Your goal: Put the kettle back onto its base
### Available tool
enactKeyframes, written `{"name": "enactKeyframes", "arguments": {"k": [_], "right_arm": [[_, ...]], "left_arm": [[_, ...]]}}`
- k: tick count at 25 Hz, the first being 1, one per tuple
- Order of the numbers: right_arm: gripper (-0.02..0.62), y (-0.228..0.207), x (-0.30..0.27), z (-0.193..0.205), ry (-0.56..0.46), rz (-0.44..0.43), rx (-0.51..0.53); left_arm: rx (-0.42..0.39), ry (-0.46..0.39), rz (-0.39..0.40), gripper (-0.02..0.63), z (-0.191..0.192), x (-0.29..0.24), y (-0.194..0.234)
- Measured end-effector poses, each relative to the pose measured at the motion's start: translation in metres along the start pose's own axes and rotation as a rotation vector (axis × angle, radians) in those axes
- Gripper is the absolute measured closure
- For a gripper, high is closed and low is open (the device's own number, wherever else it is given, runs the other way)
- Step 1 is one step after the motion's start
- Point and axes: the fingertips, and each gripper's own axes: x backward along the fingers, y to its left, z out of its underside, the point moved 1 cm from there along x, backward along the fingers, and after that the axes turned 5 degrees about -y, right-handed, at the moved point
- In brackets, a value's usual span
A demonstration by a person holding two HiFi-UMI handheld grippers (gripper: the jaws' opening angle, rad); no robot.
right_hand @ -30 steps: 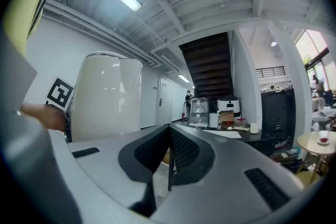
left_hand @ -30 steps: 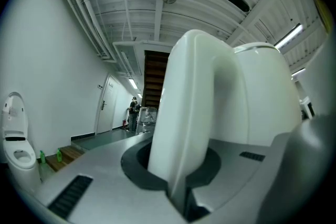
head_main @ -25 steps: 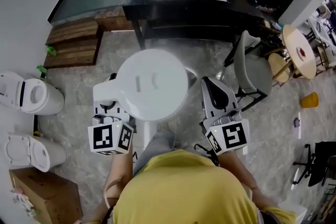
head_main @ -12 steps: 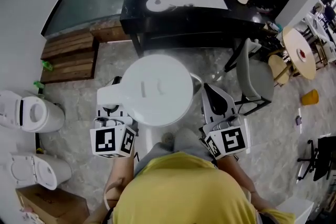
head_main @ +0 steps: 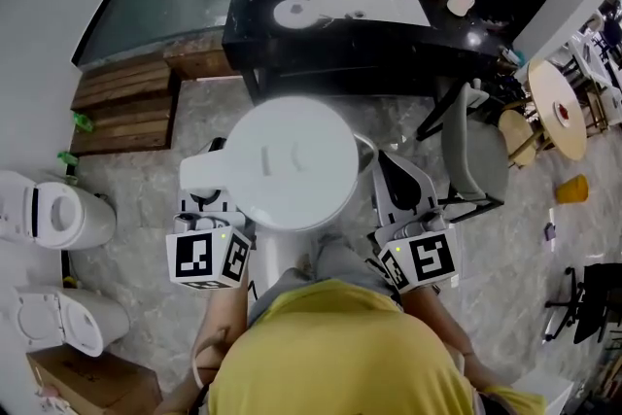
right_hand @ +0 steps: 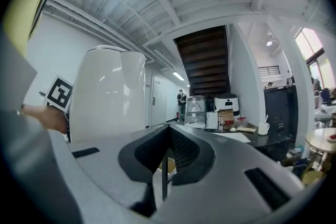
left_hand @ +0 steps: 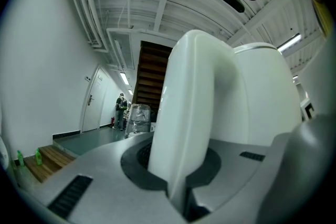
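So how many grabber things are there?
2. The left gripper is clamped on the handle of the white kettle; the right gripper is beside the kettle, shut and empty. None hidden.

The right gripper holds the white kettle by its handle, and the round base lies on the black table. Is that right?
No: the left gripper holds the kettle by its handle, as the left gripper view shows. The round base does lie on the black table.
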Motion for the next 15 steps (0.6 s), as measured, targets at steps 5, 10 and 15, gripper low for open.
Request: {"name": "enactKeyframes", "arguments": {"k": [5, 10, 15], "right_arm": [[0.578, -0.021, -0.038, 0.003, 0.001, -0.015, 0.003], [0.578, -0.046, -0.077, 0.009, 0.014, -0.029, -0.001], [0.578, -0.077, -0.116, 0.013, 0.017, -0.046, -0.009]], "left_arm": [[0.004, -0.008, -0.006, 0.583, 0.003, -0.038, 0.009], [0.008, -0.016, -0.010, 0.583, 0.006, -0.080, 0.017], [0.010, -0.018, -0.026, 0.583, 0.006, -0.124, 0.023]]}}
